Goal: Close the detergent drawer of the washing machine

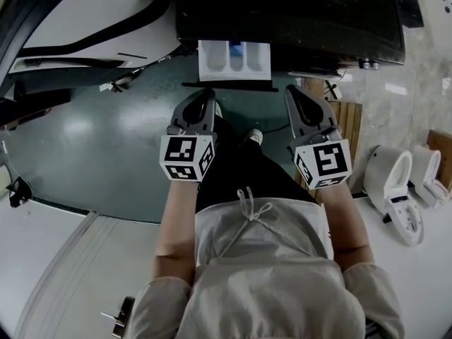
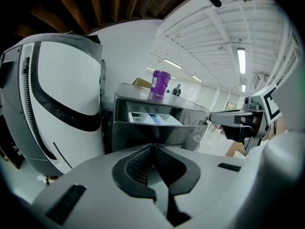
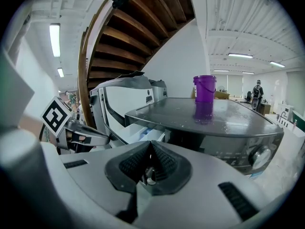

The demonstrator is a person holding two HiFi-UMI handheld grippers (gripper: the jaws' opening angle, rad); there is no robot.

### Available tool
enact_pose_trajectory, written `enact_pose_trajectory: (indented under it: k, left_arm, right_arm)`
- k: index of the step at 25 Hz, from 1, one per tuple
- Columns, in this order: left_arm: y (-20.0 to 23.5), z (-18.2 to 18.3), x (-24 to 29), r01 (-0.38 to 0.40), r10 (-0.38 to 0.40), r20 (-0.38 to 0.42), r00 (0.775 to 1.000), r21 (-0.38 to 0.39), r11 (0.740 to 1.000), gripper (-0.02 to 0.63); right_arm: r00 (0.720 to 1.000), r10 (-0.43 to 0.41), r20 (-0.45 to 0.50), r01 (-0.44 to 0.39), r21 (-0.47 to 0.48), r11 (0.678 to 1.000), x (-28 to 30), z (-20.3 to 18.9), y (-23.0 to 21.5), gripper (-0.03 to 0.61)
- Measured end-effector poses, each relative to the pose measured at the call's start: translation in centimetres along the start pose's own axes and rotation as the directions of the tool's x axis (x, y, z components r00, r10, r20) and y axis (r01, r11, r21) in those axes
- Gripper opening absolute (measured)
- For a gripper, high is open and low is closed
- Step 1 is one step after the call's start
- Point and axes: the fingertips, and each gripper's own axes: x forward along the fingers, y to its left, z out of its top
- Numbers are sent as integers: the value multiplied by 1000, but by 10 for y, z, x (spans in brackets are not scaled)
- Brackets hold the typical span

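Open drawer juts from washing machine. Both empty, pinched together: left tongs just short of drawer front, probably as blunt pusher; right tongs off to side.

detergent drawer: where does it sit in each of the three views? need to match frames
Head view: detergent drawer at top centre, pulled out of the dark washing machine.
Left gripper view: drawer just left of centre, open, compartments showing.
Right gripper view: drawer left of centre, under the machine's top edge.
Shared landmark: the washing machine itself; the purple bucket on its top shows only in the two gripper views.
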Motion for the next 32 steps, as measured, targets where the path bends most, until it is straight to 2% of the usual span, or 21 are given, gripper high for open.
enact_pose_trajectory:
  k: [9, 26, 32]
  left_arm:
    - [11, 18, 22, 22, -22, -3, 1000, 18, 1000, 18]
    - [31, 51, 62, 16, -16, 13, 1000, 11, 1000, 18]
    - [35, 55, 67, 20, -19, 19, 1000, -64, 998, 18]
  right_arm:
    - [1000, -5, 1, 5, 14, 1000, 20, 14, -3, 6]
    - [999, -45, -2, 45, 45, 998, 50, 30, -24, 6]
    - [999, -44, 4, 44, 46, 998, 57, 35, -26, 6]
